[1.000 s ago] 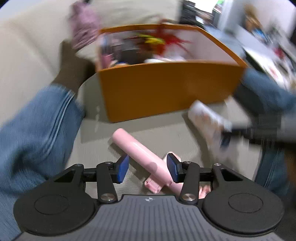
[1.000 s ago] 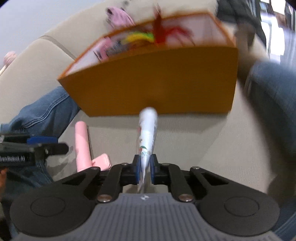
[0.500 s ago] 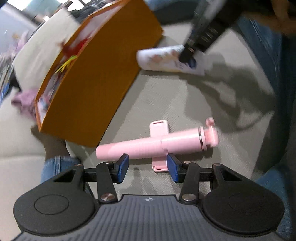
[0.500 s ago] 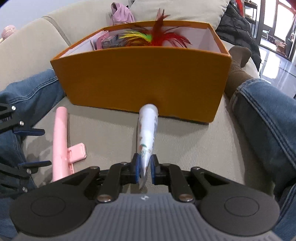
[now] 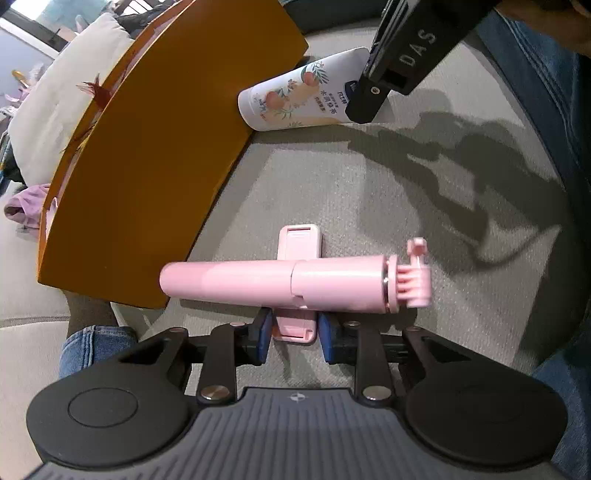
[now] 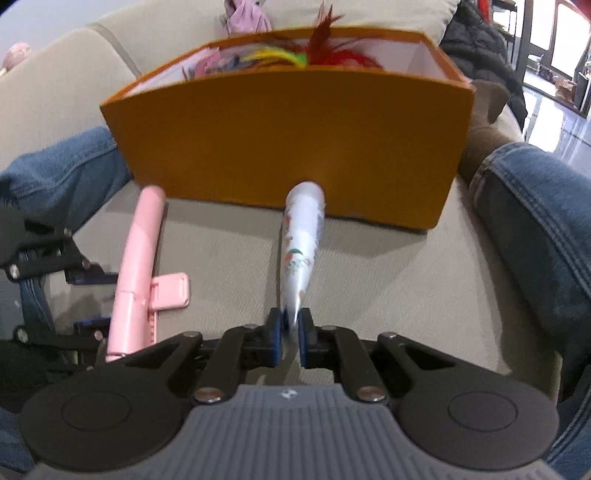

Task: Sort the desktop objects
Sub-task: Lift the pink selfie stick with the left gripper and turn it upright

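A pink selfie stick [image 5: 277, 280] lies crosswise on the grey sofa seat, its flat phone clamp [image 5: 299, 240] sticking out on both sides. My left gripper [image 5: 295, 338] points down at it. Its jaws are closing, and the blue pads [image 5: 263, 338] touch the sides of the clamp's near end. In the right wrist view the stick [image 6: 136, 251] is at the left. My right gripper [image 6: 291, 339] is shut on the flat tail of a white printed tube [image 6: 301, 236]. The tube's cap end rests against the orange box [image 6: 295, 140].
The orange box [image 5: 147, 177] stands behind both objects and holds coloured feathers [image 6: 325, 51] and small items. A person's legs in blue jeans [image 6: 535, 221] flank the seat on both sides. A pale cushion [image 5: 55, 110] and a pink cloth [image 6: 247, 14] lie beyond the box.
My left gripper has rolled and come down over the selfie stick, which now lies across the view. Its jaws have narrowed onto the clamp. My right gripper still holds the tube in nearly the same place.
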Demonstrator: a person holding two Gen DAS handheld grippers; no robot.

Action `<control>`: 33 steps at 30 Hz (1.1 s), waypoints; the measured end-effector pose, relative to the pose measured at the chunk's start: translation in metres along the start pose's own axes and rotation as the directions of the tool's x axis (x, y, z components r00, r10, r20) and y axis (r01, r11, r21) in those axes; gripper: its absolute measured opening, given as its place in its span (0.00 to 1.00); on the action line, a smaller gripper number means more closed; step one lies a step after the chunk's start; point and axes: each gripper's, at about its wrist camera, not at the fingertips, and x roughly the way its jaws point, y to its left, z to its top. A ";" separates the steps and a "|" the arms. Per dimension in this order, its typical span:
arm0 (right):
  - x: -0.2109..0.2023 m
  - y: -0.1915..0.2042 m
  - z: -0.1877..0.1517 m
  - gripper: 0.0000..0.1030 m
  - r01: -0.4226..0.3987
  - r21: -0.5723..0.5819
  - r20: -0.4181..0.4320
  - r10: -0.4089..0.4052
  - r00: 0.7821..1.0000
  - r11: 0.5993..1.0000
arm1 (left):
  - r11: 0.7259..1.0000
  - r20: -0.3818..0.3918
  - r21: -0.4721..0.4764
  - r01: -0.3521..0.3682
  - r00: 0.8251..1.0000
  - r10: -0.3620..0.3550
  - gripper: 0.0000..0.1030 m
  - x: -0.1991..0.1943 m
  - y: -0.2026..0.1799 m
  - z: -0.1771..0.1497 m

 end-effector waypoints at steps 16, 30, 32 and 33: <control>-0.034 -0.017 0.008 0.10 0.072 0.029 0.084 -0.074 0.994 0.997 | 0.988 0.150 -0.132 0.086 0.986 -0.065 0.29 -0.027 0.010 0.006; -0.057 -0.034 0.029 0.05 0.068 0.046 0.153 -0.074 0.985 0.997 | 0.993 0.189 0.116 0.021 0.981 -0.043 0.55 -0.042 0.007 -0.002; -0.057 -0.037 0.032 0.06 0.063 0.055 0.152 -0.070 0.986 0.997 | 0.984 0.190 0.179 0.006 0.981 -0.041 0.55 -0.039 0.000 -0.001; -0.056 -0.037 0.032 0.06 0.060 0.058 0.153 -0.068 0.986 0.997 | 0.976 0.188 0.218 -0.005 0.981 -0.037 0.56 -0.038 -0.005 -0.001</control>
